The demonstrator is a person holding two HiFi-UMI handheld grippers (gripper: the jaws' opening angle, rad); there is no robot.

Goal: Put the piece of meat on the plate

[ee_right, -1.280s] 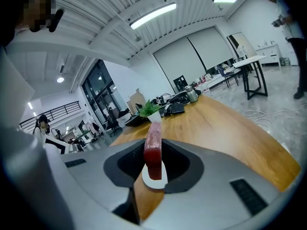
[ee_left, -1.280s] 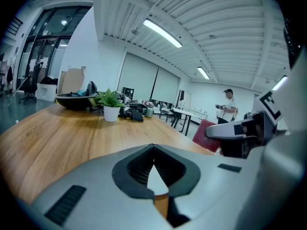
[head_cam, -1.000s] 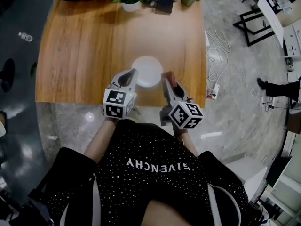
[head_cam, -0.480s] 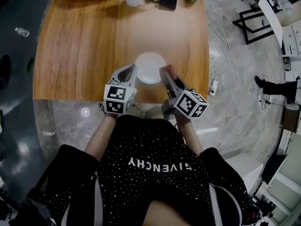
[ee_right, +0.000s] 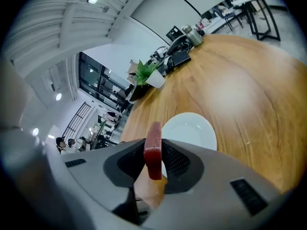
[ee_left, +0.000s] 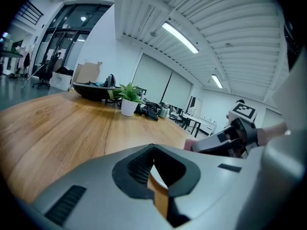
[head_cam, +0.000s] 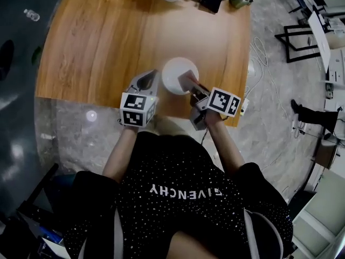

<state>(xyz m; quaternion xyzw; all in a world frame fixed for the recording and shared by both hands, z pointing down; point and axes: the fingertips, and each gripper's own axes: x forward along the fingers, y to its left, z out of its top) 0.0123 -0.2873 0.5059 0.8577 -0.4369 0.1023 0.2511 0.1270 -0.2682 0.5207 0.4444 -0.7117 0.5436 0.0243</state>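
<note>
The right gripper (head_cam: 191, 85), clamped on the piece of meat (head_cam: 186, 80), has been lowered, rolled and brought from the white plate (head_cam: 172, 69), 3 o'clock rim, in over its 4 o'clock edge.

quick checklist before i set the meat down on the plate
1. Meat clamped by right gripper: ok.
2. Plate bare: ok.
3. Meat over plate's middle: not ok, it is at the near rim.
4. Left gripper off the plate: ok, beside its rim, empty.
5. Gap between meat and plate: cannot tell.
</note>
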